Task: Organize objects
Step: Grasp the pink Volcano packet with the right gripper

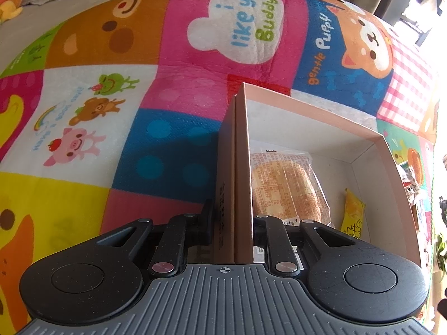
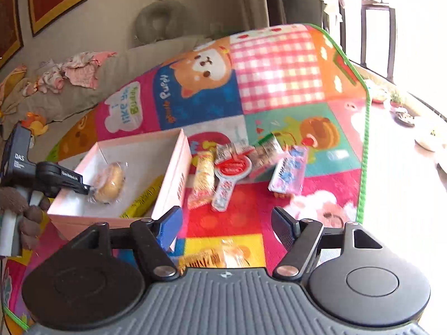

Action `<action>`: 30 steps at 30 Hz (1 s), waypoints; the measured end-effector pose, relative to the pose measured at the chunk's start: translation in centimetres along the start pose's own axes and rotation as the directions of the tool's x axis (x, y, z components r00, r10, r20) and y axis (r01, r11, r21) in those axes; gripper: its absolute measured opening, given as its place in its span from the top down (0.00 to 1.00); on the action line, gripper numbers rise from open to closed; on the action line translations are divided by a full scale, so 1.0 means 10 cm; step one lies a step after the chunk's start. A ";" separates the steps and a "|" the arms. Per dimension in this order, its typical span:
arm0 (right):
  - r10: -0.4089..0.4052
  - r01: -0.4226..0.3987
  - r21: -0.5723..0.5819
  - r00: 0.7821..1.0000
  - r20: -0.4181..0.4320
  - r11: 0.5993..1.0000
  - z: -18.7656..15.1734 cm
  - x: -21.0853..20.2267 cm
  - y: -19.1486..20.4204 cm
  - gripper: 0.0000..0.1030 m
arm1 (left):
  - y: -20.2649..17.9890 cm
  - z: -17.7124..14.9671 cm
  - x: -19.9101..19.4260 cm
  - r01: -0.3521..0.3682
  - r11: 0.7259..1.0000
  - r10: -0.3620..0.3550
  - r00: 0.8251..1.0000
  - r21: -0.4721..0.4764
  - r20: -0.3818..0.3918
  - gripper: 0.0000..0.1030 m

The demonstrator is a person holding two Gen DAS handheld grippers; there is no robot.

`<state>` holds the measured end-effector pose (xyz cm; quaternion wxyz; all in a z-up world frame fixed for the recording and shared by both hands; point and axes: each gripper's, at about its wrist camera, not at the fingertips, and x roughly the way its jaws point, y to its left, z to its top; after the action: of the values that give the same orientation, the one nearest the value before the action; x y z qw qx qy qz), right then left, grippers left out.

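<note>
My left gripper (image 1: 234,220) is shut on the left wall of the open pink box (image 1: 307,103), one finger outside and one inside. A wrapped bread (image 1: 287,189) and a yellow packet (image 1: 352,212) lie in the box. The right wrist view shows the same box (image 2: 174,167), the bread (image 2: 110,182), the yellow packet (image 2: 145,198) and one left finger (image 2: 69,181) over the wall. My right gripper (image 2: 226,223) stands open above the mat with nothing between its fingers. An orange snack packet (image 2: 218,256) lies just under it. Several snack packets (image 2: 232,167) lie in a heap beyond it.
The colourful cartoon play mat (image 2: 279,69) covers the floor and ends in a green edge (image 2: 363,167) at the right. Small dishes (image 2: 405,117) stand on the bare floor past that edge. A grey cushion with clothes (image 2: 78,75) lies behind. A brown fuzzy sleeve (image 2: 16,203) holds the left gripper.
</note>
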<state>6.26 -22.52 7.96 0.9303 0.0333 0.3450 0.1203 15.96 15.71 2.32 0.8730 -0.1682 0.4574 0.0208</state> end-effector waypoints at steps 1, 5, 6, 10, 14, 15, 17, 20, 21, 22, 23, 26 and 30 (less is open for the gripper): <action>-0.009 0.010 0.013 1.000 -0.015 1.000 -0.10 0.02 -0.06 0.30 | 0.00 0.00 0.00 -0.001 1.000 0.001 1.000 0.000 -0.002 0.81; -0.050 0.051 0.011 0.999 -0.018 0.999 -0.19 0.16 -0.18 0.30 | -0.04 0.01 0.01 -0.024 1.000 0.025 1.000 0.013 -0.006 0.82; -0.061 0.061 0.010 0.998 -0.016 0.998 -0.13 0.22 -0.21 0.30 | -0.05 0.01 0.01 -0.031 0.999 0.031 1.000 0.017 -0.005 0.83; -0.071 0.071 0.007 0.997 -0.026 0.997 0.26 0.65 -0.38 0.30 | -0.06 0.00 0.00 -0.044 0.999 0.044 0.999 0.022 -0.001 0.84; -0.142 0.146 0.046 0.986 -0.086 0.988 0.58 1.30 -0.61 0.30 | -0.06 -0.01 0.00 -0.041 0.999 0.041 0.999 0.024 0.000 0.84; -0.147 0.155 0.066 0.983 -0.108 0.986 0.62 1.43 -0.67 0.32 | -0.06 -0.01 0.00 -0.041 0.999 0.041 0.999 0.024 0.000 0.84; -0.156 0.169 0.093 0.978 -0.140 0.981 0.64 1.58 -0.74 0.45 | -0.06 -0.01 0.00 -0.041 0.999 0.041 0.999 0.025 0.000 0.84; -0.134 0.150 0.106 0.980 -0.149 0.983 0.55 1.50 -0.76 0.58 | -0.06 -0.01 0.00 -0.041 0.999 0.041 0.999 0.028 0.001 0.83; -0.135 0.151 0.099 0.979 -0.150 0.984 0.49 1.42 -0.75 0.58 | -0.06 -0.01 0.00 -0.040 0.999 0.040 0.999 0.029 0.002 0.83; -0.134 0.148 0.090 0.980 -0.150 0.985 0.43 1.34 -0.72 0.58 | -0.06 -0.01 0.00 -0.038 0.999 0.038 0.999 0.031 0.003 0.83; -0.135 0.148 0.078 0.979 -0.153 0.986 0.35 1.25 -0.69 0.58 | -0.05 -0.02 0.00 -0.036 0.999 0.036 0.999 0.032 0.004 0.83; -0.152 0.158 0.028 0.977 -0.150 0.987 0.08 0.91 -0.60 0.58 | -0.05 -0.02 0.00 -0.031 0.999 0.031 0.999 0.033 0.007 0.83; -0.151 0.155 0.006 0.973 -0.175 0.988 -0.29 0.41 -0.53 0.58 | -0.06 -0.03 0.00 -0.036 0.999 0.036 0.999 0.033 0.013 0.83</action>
<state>8.48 -26.72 2.35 0.9027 0.0051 0.4276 0.0472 15.83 15.02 2.36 0.8779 -0.1453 0.4553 0.0298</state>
